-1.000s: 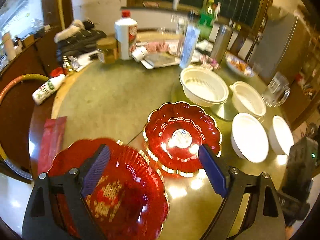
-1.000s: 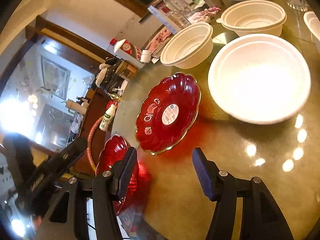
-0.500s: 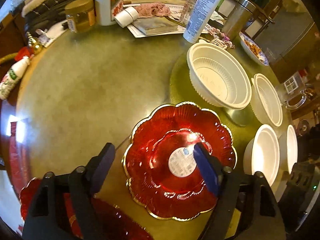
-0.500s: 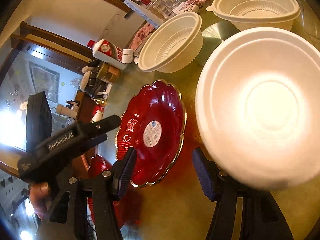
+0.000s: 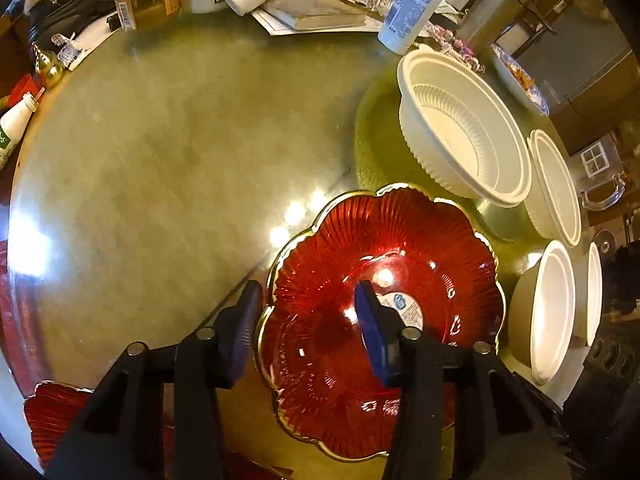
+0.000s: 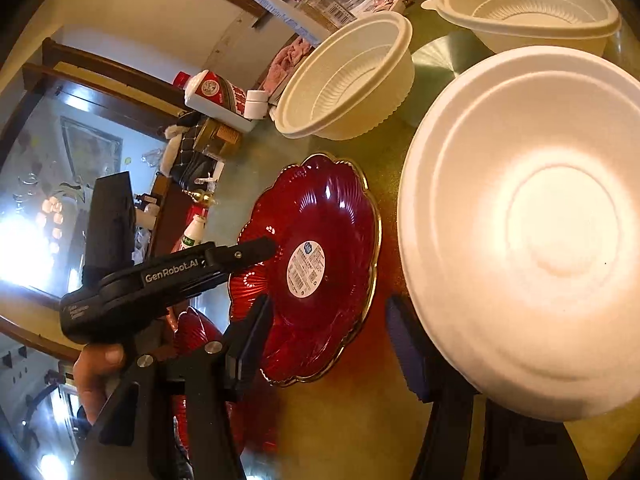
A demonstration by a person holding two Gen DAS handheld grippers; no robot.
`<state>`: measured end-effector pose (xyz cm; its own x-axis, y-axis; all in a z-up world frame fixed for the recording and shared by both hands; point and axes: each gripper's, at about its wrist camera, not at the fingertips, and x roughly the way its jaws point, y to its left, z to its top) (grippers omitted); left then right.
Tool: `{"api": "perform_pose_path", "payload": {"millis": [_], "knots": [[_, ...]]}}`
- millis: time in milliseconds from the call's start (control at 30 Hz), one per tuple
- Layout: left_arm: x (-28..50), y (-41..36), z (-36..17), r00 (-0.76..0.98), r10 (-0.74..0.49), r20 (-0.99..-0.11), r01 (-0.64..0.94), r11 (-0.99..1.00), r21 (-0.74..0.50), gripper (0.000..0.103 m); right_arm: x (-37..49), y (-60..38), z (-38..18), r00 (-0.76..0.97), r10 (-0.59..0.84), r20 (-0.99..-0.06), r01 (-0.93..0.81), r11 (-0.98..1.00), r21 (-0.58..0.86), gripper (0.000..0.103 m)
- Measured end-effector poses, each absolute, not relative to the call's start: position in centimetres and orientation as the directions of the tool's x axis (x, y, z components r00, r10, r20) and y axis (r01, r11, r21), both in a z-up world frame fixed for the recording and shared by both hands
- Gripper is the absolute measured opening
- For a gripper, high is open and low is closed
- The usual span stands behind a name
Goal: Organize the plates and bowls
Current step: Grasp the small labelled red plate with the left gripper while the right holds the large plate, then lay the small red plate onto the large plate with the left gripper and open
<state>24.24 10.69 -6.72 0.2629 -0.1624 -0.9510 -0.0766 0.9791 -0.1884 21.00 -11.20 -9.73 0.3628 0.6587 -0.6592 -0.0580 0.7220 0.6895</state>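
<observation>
Left wrist view: left gripper spread astride red plate rim; close squarely, lift level. Right gripper spread.

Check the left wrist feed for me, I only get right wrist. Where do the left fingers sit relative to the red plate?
Observer: The left gripper is open and straddles the rim of the red plate: one finger outside it, the other over the inside by the sticker. I cannot tell whether they touch.
Operator: I count three white bowls. Any more?
Observer: Yes, a fourth white bowl sits at the far right edge, just beyond the foam bowl.
Operator: Anything behind the ribbed ones?
Observer: A patterned dish holding food, behind the nearer ribbed bowl.
</observation>
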Motion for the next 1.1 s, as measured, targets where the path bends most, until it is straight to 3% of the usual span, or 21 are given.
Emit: {"api": "perform_pose_path", "payload": {"millis": [33, 67, 167, 467, 1100], "knots": [[24.1, 10.6, -6.7, 0.272, -0.137, -0.953, -0.076, 0.984, -0.163, 0.029, 21.0, -11.1, -9.7, 0.362, 0.647, -0.671, -0.053, 0.733, 0.679, 0.037], [24.1, 10.6, -6.6, 0.276, -0.111, -0.955, -0.078, 0.987, -0.138, 0.022, 21.1, -11.1, -9.7, 0.369, 0.625, -0.688, -0.046, 0.752, 0.658, 0.032], [23.8, 10.7, -6.5, 0.285, -0.114, -0.952, -0.078, 0.987, -0.141, 0.021, 21.3, -11.4, -10.2, 0.375, 0.602, -0.706, -0.023, 0.767, 0.641, 0.014], [22.4, 11.0, -5.1, 0.322, -0.141, -0.936, -0.074, 0.982, -0.173, 0.015, 20.4, -11.7, -9.2, 0.412, 0.567, -0.713, -0.041, 0.794, 0.607, 0.013], [12.1, 14.9, 1.2, 0.515, -0.219, -0.829, -0.115, 0.941, -0.320, 0.013, 14.4, -9.1, -2.0, 0.494, 0.563, -0.662, -0.228, 0.819, 0.526, 0.011]]}}
